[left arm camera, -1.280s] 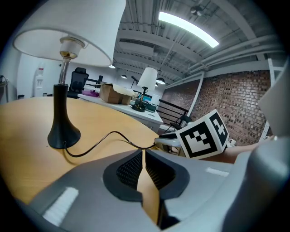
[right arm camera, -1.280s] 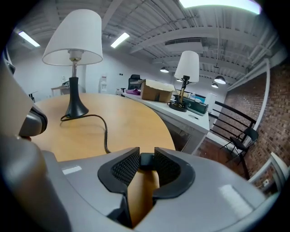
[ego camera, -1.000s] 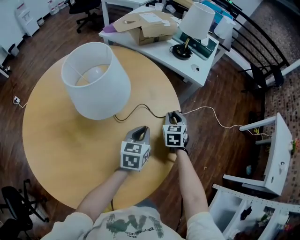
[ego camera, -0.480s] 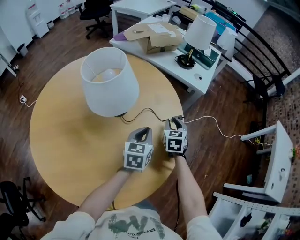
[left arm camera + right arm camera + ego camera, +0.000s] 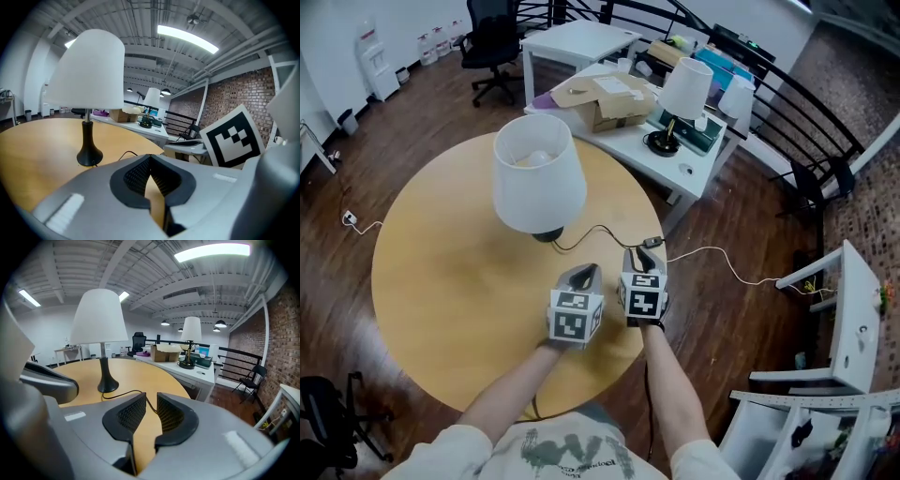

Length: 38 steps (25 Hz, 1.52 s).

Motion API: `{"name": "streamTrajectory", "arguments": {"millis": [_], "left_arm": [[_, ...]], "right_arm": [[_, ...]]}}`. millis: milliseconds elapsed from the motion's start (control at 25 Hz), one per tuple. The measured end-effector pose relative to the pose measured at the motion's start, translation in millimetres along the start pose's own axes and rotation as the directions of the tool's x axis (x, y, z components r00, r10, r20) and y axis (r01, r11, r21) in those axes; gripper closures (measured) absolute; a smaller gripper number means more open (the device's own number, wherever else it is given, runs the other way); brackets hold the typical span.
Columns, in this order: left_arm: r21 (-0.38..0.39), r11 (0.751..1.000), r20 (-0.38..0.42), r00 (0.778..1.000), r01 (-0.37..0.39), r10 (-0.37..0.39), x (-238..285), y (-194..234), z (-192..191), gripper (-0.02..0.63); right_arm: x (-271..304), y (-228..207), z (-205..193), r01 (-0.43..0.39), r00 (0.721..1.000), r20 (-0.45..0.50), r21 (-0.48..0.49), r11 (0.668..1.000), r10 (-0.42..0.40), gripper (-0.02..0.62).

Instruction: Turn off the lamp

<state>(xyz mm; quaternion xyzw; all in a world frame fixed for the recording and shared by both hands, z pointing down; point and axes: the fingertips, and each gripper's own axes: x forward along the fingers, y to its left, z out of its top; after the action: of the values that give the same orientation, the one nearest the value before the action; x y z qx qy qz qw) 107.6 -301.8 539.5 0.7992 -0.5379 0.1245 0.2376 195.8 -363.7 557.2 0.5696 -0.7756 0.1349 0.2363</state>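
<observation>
No words or numbers can be read, only square black-and-white markers on the left gripper's cube and the right gripper's cube, plus a blurred shirt print behind them.

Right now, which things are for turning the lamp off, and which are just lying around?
For the job: big lamp; its black cord; the round table they sit on.
Just lying about: small lamp; cardboard box; white desk; office chair.

Grey left gripper and right gripper carry black-and-white marker cubes; pale green-printed shirt
</observation>
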Motion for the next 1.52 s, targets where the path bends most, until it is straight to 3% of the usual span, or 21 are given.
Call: {"name": "streamTrajectory", "arguments": {"millis": [280, 920, 1240, 1520], "left_arm": [[0.007, 1.0, 0.044, 0.999, 0.012, -0.013, -47, -1, 2, 0.612], [0.029, 1.0, 0.181, 0.983, 0.0, -0.005, -188, 14, -9, 0.612], [0.099, 0.995, 0.3, 0.953, 0.009, -0.039, -264, 3, 2, 0.612], [0.106, 0.994, 0.385, 0.921, 0.024, -0.063, -323, -4, 1, 0.612]], "right_arm": [[-54, 46, 13, -0.016, 0.998, 0.068, 0.023, 1.0, 0.015, 0.58], [-184, 166, 17, -0.05, 0.976, 0.21, -0.009, 0.999, 0.05, 0.595], [-255, 208, 25, -0.049, 0.941, 0.335, -0.019, 0.999, 0.052, 0.595], [-313, 240, 32, -0.065, 0.903, 0.426, -0.013, 0.998, 0.065, 0.595]]}}
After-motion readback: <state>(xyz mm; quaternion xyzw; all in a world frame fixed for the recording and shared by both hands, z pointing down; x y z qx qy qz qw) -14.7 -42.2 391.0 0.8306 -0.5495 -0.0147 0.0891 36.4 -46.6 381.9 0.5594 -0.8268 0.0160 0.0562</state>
